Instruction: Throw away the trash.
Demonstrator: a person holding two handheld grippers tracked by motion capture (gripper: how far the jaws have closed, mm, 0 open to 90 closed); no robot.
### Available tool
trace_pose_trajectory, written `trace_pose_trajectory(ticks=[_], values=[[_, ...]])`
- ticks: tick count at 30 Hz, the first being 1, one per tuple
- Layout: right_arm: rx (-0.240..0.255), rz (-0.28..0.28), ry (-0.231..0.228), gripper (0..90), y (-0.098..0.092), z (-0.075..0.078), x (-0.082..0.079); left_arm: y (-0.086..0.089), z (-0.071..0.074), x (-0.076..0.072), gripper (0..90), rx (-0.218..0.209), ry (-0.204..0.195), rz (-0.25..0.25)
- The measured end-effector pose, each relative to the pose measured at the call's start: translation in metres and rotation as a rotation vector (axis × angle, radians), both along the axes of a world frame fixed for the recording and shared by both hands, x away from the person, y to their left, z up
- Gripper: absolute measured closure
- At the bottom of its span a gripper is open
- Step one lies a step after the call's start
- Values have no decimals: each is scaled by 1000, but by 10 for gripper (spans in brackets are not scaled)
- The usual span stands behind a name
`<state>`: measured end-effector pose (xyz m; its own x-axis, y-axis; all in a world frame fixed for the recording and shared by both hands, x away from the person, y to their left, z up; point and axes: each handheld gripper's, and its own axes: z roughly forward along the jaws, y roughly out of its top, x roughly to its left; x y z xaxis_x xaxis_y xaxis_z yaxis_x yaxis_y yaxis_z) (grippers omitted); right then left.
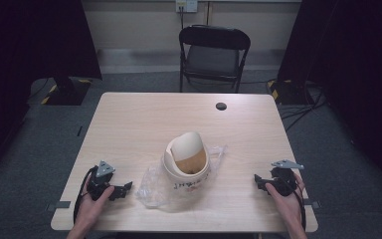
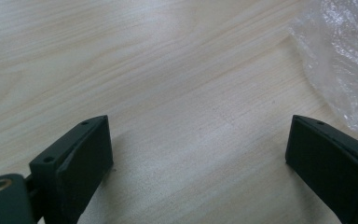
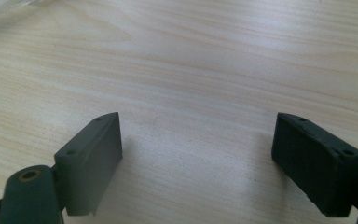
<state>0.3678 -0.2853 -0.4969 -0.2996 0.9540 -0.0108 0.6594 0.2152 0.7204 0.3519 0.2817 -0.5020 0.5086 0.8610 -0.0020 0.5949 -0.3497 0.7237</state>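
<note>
Left claw (image 1: 121,189) resting lower left, jaws apart, empty. Right claw (image 1: 261,182) lower right, likewise gaping. Cream bin (image 1: 187,162) sitting centre frame on clear plastic bag (image 1: 153,187), lid possibly ajar. Risk: bag sliding, tipping bin when tugged. Pale wood worktop (image 1: 129,124); folding chair (image 1: 214,52) standing beyond, upper centre.

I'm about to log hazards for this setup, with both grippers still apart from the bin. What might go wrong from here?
1. The clear plastic bag lies loose on the table beside the left gripper; thin film may slip from its open jaws or drag.
2. The small swing-lid bin stands partly on that bag, so pulling the bag could tip or shift it.
3. The right gripper is open, so nothing steadies the bin.
</note>
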Motion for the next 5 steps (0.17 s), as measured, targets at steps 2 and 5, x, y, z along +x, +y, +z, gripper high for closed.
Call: trace_pose_trajectory(ticks=[2, 5], values=[[9, -1, -23, 142, 0, -3, -1, 0, 0, 0, 66, -3, 1, 0], [7, -3, -23, 142, 0, -3, -2, 0, 0, 0, 66, 0, 0, 0]])
